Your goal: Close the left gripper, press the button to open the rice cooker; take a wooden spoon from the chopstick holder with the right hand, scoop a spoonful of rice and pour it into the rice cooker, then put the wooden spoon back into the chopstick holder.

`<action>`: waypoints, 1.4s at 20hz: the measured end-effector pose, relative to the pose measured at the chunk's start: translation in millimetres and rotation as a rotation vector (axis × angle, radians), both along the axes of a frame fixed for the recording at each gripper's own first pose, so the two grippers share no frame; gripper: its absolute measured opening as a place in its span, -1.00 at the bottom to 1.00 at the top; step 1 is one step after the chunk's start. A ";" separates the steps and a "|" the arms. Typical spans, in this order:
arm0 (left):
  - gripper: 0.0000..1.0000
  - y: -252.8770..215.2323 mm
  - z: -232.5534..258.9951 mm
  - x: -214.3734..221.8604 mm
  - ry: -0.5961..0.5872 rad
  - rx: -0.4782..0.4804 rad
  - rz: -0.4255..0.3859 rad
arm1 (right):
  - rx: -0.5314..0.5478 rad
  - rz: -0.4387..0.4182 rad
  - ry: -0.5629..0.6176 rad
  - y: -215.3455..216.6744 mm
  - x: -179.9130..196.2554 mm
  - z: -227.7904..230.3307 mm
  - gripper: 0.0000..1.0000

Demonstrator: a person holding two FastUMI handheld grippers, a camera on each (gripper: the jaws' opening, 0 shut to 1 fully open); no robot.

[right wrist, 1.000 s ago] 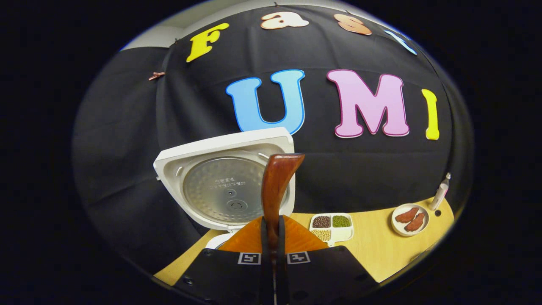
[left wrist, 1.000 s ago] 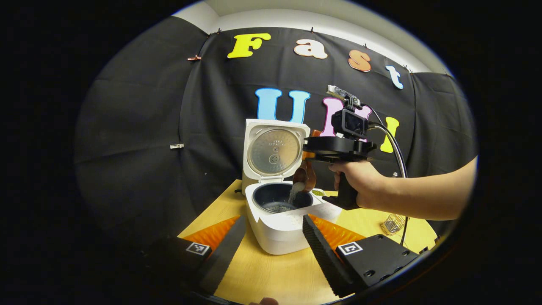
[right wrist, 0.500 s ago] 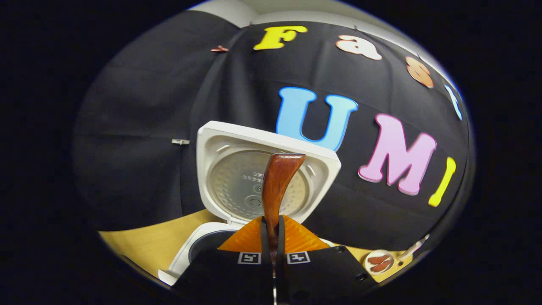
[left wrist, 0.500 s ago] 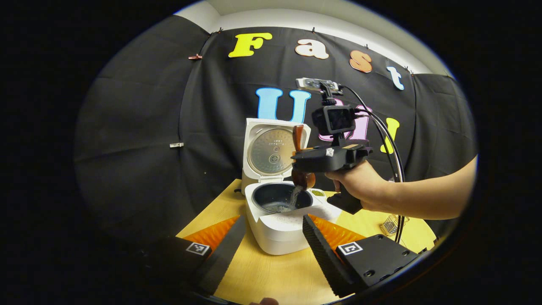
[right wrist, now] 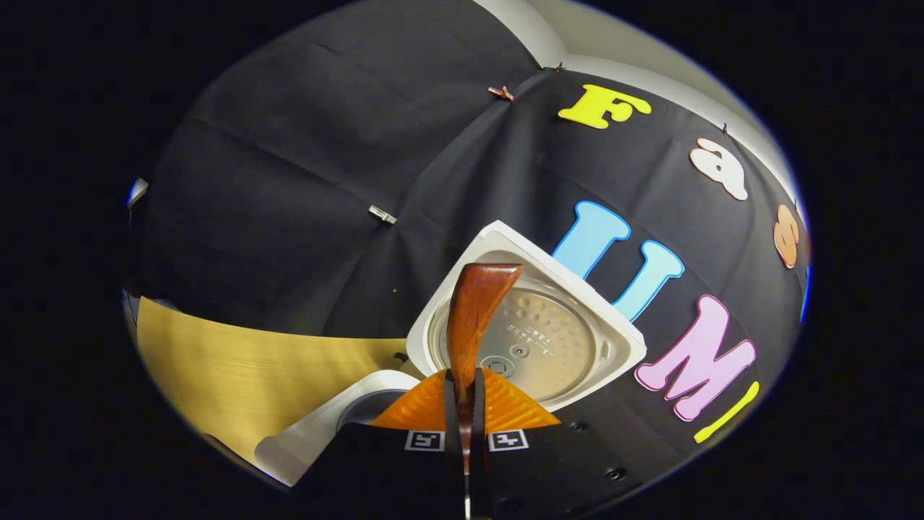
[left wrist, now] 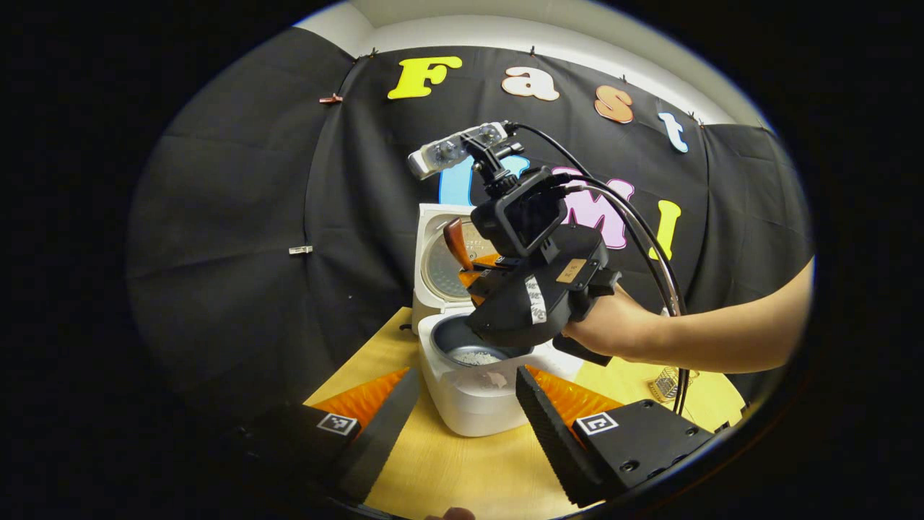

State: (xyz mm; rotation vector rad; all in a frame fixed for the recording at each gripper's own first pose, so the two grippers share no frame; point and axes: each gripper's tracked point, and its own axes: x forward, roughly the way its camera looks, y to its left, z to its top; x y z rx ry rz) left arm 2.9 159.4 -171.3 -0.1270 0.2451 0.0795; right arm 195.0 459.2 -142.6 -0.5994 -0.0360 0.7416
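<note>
The white rice cooker [left wrist: 469, 397] stands open on the wooden table, its lid [left wrist: 435, 249] upright, with a small heap of rice [left wrist: 474, 357] in the dark pot. Above the pot a hand [left wrist: 613, 328] holds my right gripper [left wrist: 482, 269], rolled steeply over to the left. It is shut on the brown wooden spoon [left wrist: 455, 243], whose handle end sticks up in front of the lid. In the right gripper view the spoon handle [right wrist: 473, 318] rises from my right gripper [right wrist: 464, 383], with the lid [right wrist: 548, 347] behind it. The spoon's bowl is hidden. My left gripper [left wrist: 466, 373] stands open just short of the cooker.
A wire chopstick holder [left wrist: 668, 381] stands on the table [left wrist: 462, 469] at the right, behind the person's forearm. Cables loop from the right gripper down past the wrist. In the right gripper view, bare table [right wrist: 238, 375] stretches left of the cooker body [right wrist: 310, 437].
The right gripper has rolled further left above the pot and turned the spoon with it. The stream of rice has stopped; rice lies in the pot. The left gripper stayed put.
</note>
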 end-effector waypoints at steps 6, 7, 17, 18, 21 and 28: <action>0.88 1.6 -2.2 -0.1 0.001 0.005 0.018 | 0.198 -0.160 0.231 -28.9 45.9 -2.4 -0.85; 0.88 1.0 -0.2 0.5 -0.001 0.008 0.019 | 0.256 -0.202 0.291 -38.2 51.6 -3.3 -0.85; 0.88 -18.0 6.1 3.4 -0.008 0.029 0.006 | 0.771 -0.466 0.695 -111.1 66.2 -4.3 -0.86; 0.88 -23.7 6.5 2.5 -0.008 0.029 0.004 | 0.838 -0.480 0.746 -118.3 62.9 -2.8 -0.85; 0.88 -39.2 8.0 -1.4 -0.006 0.021 0.001 | 0.971 -0.506 0.791 -150.0 54.7 11.3 -0.86; 0.88 -73.7 17.5 -7.4 -0.001 0.044 -0.027 | 1.080 -0.558 0.689 -276.7 31.1 47.4 -0.86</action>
